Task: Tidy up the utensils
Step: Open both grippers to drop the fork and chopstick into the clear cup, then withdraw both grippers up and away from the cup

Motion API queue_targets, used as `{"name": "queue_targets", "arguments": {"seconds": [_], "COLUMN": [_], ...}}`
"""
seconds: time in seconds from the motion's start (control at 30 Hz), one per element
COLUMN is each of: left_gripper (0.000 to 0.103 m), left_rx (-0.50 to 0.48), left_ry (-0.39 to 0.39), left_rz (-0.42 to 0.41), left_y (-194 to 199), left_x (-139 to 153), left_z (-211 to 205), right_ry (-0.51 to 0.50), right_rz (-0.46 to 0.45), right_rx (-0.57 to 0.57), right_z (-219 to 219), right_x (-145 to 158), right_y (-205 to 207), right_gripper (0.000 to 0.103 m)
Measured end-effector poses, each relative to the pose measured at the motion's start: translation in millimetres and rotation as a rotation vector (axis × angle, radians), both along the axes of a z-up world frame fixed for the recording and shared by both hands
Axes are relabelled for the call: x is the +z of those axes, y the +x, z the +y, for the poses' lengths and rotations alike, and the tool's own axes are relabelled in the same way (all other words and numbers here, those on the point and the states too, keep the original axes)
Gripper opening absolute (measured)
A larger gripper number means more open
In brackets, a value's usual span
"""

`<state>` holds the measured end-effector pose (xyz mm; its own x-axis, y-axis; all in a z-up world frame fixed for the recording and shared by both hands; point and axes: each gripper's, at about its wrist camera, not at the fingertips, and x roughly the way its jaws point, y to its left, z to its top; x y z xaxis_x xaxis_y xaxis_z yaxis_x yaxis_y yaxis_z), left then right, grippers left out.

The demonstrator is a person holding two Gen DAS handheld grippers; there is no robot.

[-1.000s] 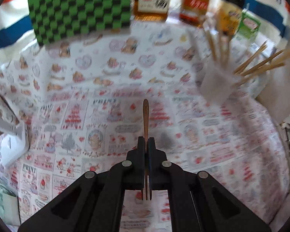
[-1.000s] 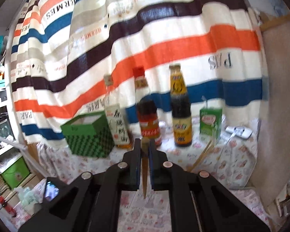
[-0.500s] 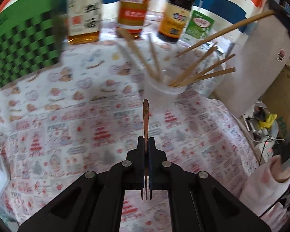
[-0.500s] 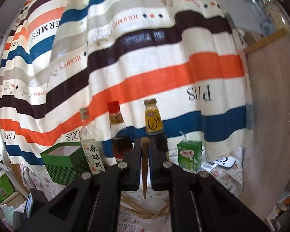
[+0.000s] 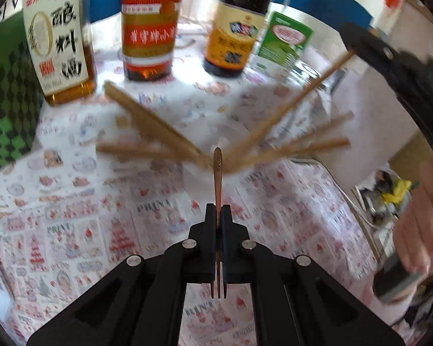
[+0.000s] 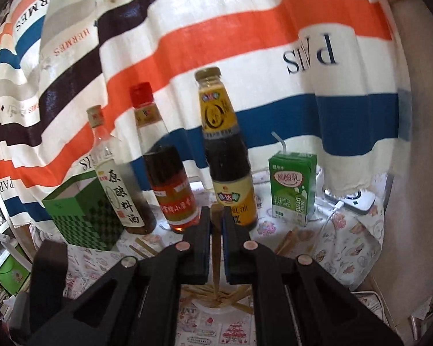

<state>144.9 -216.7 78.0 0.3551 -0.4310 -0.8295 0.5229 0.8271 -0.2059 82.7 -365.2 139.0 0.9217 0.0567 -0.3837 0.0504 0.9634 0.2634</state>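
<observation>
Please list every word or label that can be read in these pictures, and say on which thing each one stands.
"HERMES": striped cloth.
"原酿料酒": pale-label bottle.
"酸酸乳", "Drink": green carton.
"PRINT": patterned tablecloth.
Labels on the red-cap bottle and the dark bottle: too blurred to read.

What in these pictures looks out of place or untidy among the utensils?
The chopsticks in the clear cup splay out in all directions rather than standing together. The left gripper holds a fork with its tines pointing backward. Nothing looks spilled or broken.
</observation>
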Motion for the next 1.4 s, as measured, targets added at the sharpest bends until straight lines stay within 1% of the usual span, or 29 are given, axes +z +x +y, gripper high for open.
{"name": "queue_targets", "arguments": {"seconds": [0.2,0.3,0.33,0.37,0.43,0.5,0.53,0.57,0.63,0.77,0.87,0.93,0.97,1.0,1.03,1.1,1.17,1.23,1.3,1.4], "left_gripper": [0.002,0.002,0.002,0.002,0.002,0.002,0.002,0.002,0.002,0.005,0.011,0.022,0.026,0.034,0.039,0.039,0.043,0.051,0.057,0.058], "left_rx": [0.000,0.002,-0.003,-0.007,-0.015,-0.018,-0.025,-0.029,-0.027,-0.037,-0.035,-0.026,-0.021,-0.016,-0.008,0.003,0.017,0.039,0.052,0.073], "left_ry": [-0.034,-0.076,-0.089,-0.098,-0.124,-0.156,-0.168,-0.168,-0.145,-0.117,-0.128,-0.167,-0.183,-0.195,-0.198,-0.190,-0.180,-0.184,-0.196,-0.147], "left_rz": [-0.028,-0.096,-0.130,-0.152,-0.175,-0.179,-0.185,-0.201,-0.246,-0.309,-0.345,-0.356,-0.365,-0.377,-0.398,-0.433,-0.471,-0.503,-0.510,-0.515], "left_y": [29,37,39,41,47,52,53,54,53,54,54,53,49,47,43,36,23,10,-1,-9], "left_x": [10,16,16,15,10,0,-6,-10,-18,-25,-25,-21,-17,-13,-7,2,12,21,26,24], "left_z": [-23,-31,-34,-36,-40,-43,-44,-46,-48,-50,-48,-42,-40,-35,-30,-22,-10,4,17,24], "right_ry": [0.024,0.040,0.044,0.046,0.052,0.052,0.049,0.047,0.051,0.060,0.073,0.069,0.066,0.066,0.067,0.067,0.072,0.074,0.066,0.050], "right_rz": [0.025,0.026,0.025,0.024,0.022,0.018,0.016,0.017,0.022,0.035,0.038,0.040,0.041,0.041,0.041,0.043,0.044,0.040,0.031,0.021], "right_rx": [0.024,0.009,0.012,0.014,0.011,0.009,0.008,0.006,-0.002,-0.005,-0.007,-0.006,-0.009,-0.011,-0.012,-0.001,0.011,0.022,0.036,0.038], "right_z": [-14,-21,-23,-24,-27,-28,-28,-28,-29,-32,-35,-35,-35,-35,-34,-33,-31,-27,-22,-16], "right_x": [-5,-5,-4,-3,-1,1,1,2,2,0,0,1,1,1,1,1,2,4,6,10], "right_y": [8,7,6,6,3,1,0,0,0,2,2,2,2,2,2,3,2,1,-2,-6], "right_gripper": [0.008,0.018,0.029,0.036,0.037,0.042,0.046,0.047,0.047,0.049,0.050,0.051,0.052,0.053,0.054,0.056,0.057,0.059,0.061,0.063]}}
